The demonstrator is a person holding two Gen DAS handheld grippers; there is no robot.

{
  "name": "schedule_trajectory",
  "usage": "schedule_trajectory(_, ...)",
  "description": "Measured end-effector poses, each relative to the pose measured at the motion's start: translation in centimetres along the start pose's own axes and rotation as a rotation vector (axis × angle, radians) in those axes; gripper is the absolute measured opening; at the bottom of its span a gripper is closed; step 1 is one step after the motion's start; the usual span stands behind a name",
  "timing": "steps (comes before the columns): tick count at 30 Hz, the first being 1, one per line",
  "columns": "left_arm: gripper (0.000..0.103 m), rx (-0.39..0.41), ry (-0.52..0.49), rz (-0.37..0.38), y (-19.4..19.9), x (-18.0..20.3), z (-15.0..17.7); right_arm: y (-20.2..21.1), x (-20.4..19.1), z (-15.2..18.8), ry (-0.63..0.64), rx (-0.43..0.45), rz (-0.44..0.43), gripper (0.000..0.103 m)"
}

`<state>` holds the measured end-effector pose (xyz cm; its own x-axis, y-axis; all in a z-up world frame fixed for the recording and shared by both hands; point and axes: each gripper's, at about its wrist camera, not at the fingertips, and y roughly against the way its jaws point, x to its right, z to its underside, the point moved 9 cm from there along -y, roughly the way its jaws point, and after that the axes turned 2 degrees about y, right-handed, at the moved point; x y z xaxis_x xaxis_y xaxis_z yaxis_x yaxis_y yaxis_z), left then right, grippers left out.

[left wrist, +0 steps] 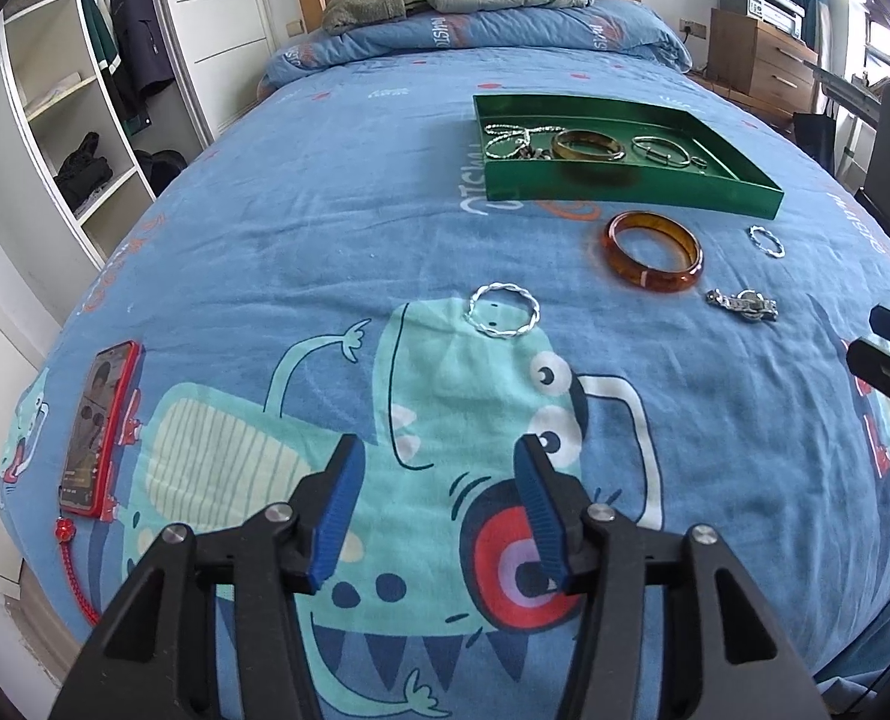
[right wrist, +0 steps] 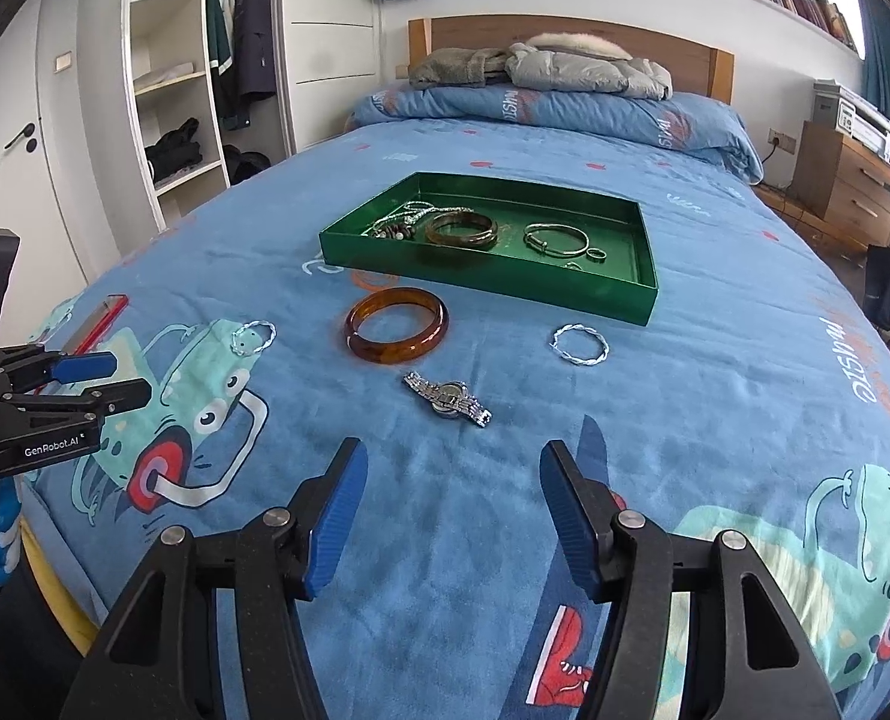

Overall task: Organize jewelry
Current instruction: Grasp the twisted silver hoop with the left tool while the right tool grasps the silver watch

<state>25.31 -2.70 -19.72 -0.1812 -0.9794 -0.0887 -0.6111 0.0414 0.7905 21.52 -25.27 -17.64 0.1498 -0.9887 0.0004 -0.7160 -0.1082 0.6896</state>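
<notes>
A green tray [left wrist: 625,186] [right wrist: 493,291] on the blue bedspread holds a brown bangle [right wrist: 462,229], a thin silver bangle [right wrist: 556,238], a chain [right wrist: 406,217] and small rings. On the bed in front of it lie an amber bangle [left wrist: 652,251] [right wrist: 397,326], a silver watch [left wrist: 743,304] [right wrist: 447,399] and two twisted silver bracelets, one [left wrist: 503,309] [right wrist: 253,337] to the left and one [left wrist: 766,240] [right wrist: 579,346] to the right. My left gripper [left wrist: 439,504] [right wrist: 100,381] is open and empty above the bedspread, short of the left bracelet. My right gripper [right wrist: 451,510] is open and empty just before the watch.
A phone in a red case [left wrist: 100,429] lies at the bed's left edge. A folded duvet and jackets [right wrist: 541,69] lie at the headboard. An open wardrobe [right wrist: 169,90] stands left, a wooden nightstand [right wrist: 844,180] right.
</notes>
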Motion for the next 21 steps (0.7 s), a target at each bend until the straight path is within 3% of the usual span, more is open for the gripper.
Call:
schedule_trajectory(11, 0.05, -0.039, 0.037, 0.117, -5.3, 0.2, -1.6, -5.3, -0.3, -0.9, 0.127, -0.063, -0.046, 0.06)
schedule_trajectory(18, 0.05, -0.008, 0.003, 0.114, -7.5, 1.8, -4.1, -8.5, 0.6, -1.5, 0.141, -0.096, -0.086, 0.059)
schedule_trajectory(21, 0.05, -0.002, -0.004, 0.102, -8.2, 2.1, -4.8, -9.0, 0.5, -1.5, 0.164, -0.102, -0.098, 0.054)
